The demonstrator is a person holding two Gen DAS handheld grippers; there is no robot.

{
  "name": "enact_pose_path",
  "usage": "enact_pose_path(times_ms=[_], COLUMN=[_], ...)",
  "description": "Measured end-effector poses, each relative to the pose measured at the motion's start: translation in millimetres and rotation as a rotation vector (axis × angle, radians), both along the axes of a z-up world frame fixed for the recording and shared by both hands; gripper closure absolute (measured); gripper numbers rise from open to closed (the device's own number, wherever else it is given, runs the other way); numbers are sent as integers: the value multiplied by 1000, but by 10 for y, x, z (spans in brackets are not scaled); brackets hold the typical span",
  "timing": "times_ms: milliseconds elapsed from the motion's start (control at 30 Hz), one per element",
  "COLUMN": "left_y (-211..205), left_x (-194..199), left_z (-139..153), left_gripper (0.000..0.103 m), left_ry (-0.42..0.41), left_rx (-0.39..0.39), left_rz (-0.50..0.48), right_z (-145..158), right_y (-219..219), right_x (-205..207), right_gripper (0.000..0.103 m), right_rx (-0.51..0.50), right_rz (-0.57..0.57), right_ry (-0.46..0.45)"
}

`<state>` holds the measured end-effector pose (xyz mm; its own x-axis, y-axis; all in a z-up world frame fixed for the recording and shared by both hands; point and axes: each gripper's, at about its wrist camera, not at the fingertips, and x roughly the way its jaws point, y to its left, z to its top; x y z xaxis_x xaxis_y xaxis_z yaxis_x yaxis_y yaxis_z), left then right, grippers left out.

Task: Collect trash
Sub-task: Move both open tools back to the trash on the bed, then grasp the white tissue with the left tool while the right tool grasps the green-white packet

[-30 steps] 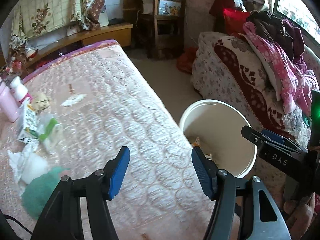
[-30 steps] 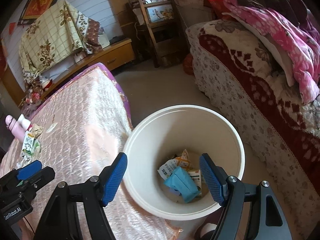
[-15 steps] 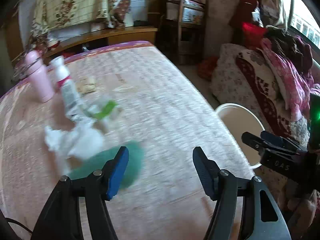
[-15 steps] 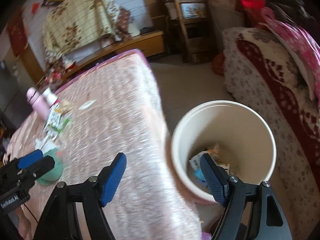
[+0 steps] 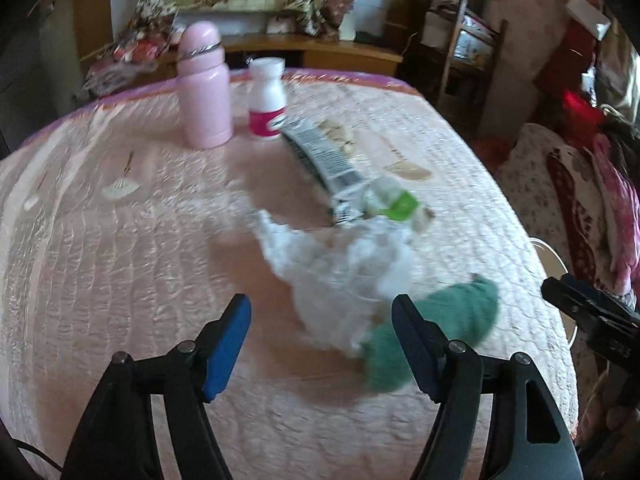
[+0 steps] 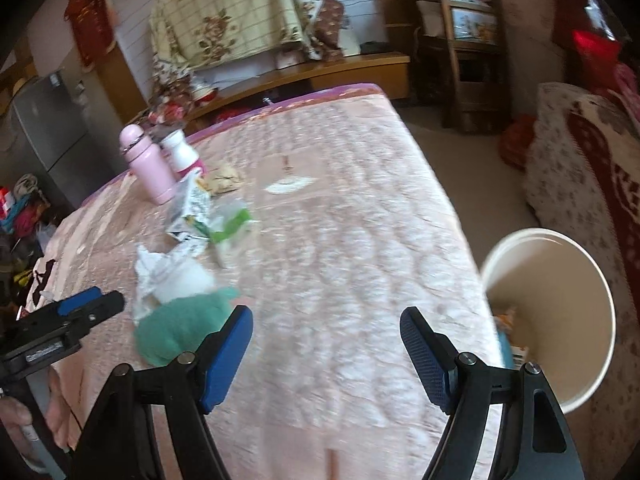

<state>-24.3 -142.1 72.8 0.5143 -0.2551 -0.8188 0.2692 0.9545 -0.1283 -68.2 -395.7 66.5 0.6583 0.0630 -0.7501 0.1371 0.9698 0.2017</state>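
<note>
Left gripper (image 5: pixel 320 322) hangs with jaws apart and empty, low over the bed (image 5: pixel 120 260). Just beyond lie crumpled white tissue (image 5: pixel 344 264) touching a green cloth (image 5: pixel 440 336), then a flattened carton (image 5: pixel 324 160). Right gripper (image 6: pixel 326 340) is likewise spread and empty; the bin (image 6: pixel 560 312) stands right of the bed.

Crumpled white tissue (image 5: pixel 344 264) lies against a green cloth wad (image 5: pixel 432 336), with a flattened carton (image 5: pixel 324 160) just behind.
</note>
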Motion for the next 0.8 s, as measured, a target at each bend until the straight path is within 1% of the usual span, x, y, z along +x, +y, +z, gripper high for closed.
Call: enact_pose_path(times_ms=[100,267,400,467,500,533,600,633,700,800], left_y=[77,65,18,-2,-2,1,9,27,82,194], left_x=[150,414,545,567,567,566,577,584,582,583], left_z=[-95,-305,-471,-523,-525,-525,-525,-527,-520,-516], left_gripper=[29,29,29,29,33,40,74,79,85,88], left_ry=[24,99,153,160,151,143,146,159,164,149], left_rx=[-8,-48,-74,-86,-87,-87,-82,-91,-91,-69], left_rz=[4,0,-20,-34,-36,-46,-66,-77,-86,-76], right_z=[28,56,38,-10,-57,-101,-187,-240,-338,-450], right_y=[158,352,473,525,551,571,610,636,709,812], right_x=[115,316,563,728,840,929,1092,1183,1350,1537], right_gripper=[24,24,24,24,24,24,24,24,24,24], right_rx=[-7,-16,-37,-46,-52,-55,-53,-57,-78,-131], right_rz=[22,54,78,95,102,108,126,140,178,207], right_ry=[-3,-1,8,24,40,53,79,96,127,154])
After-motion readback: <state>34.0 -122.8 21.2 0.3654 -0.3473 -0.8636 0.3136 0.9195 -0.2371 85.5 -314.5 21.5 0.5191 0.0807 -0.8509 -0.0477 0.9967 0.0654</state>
